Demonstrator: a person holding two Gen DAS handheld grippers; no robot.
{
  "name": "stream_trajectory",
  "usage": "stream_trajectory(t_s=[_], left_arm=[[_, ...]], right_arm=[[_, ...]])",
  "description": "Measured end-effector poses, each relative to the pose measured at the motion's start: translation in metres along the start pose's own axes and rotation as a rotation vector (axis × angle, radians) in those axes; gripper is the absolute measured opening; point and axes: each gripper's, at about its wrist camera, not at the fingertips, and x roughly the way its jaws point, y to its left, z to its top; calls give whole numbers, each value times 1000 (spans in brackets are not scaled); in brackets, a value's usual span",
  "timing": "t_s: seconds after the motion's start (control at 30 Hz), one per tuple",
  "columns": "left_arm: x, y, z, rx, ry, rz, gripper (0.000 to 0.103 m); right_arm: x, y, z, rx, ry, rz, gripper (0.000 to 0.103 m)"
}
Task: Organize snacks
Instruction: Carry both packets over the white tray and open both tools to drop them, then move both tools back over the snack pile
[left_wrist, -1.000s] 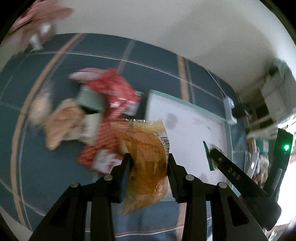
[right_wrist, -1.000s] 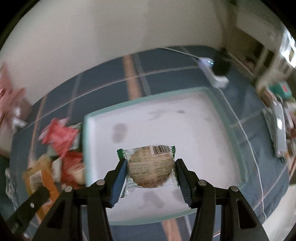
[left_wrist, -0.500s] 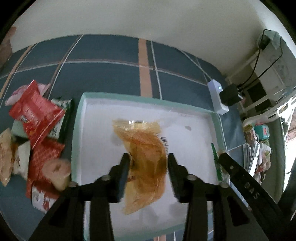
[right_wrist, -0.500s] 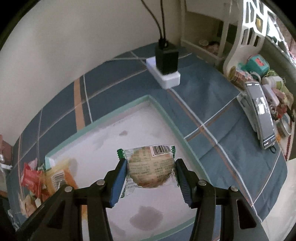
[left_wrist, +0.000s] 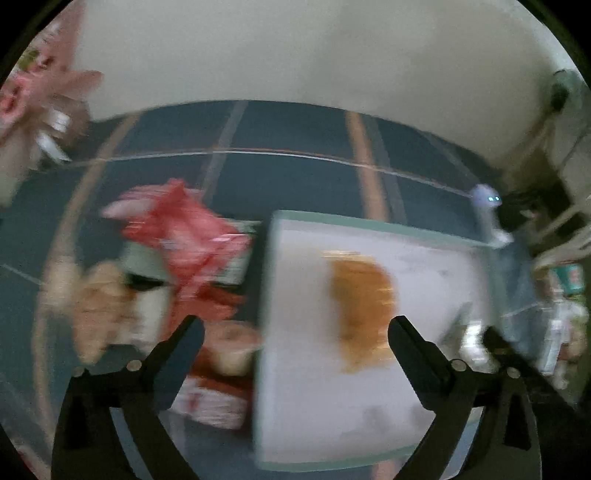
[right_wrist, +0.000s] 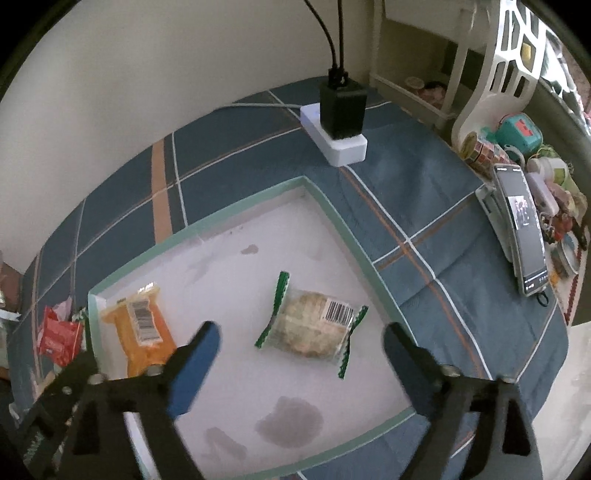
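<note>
Right wrist alone shows phone (right_wrist: 522, 236); both claws spread.

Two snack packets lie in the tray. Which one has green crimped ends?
The round pastry packet, lying mid-tray between the open right gripper's fingers. The other, the orange packet, lies by the tray's left wall and shows no green.
</note>
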Motion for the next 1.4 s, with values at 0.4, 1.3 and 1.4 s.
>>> stream_trajectory(t_s=[0.4, 1.3, 1.4], left_arm=[[-8, 74, -5, -67, -61, 298, 101], [-35, 186, -42, -379, -52, 251, 103], [-25, 185, -42, -370, -20, 236, 103]], right_arm=[[-21, 41, -24, -104, 1, 161, 103], [-46, 158, -98, -319, 75, 369, 103], [-38, 168, -104, -340, 102, 375, 103]])
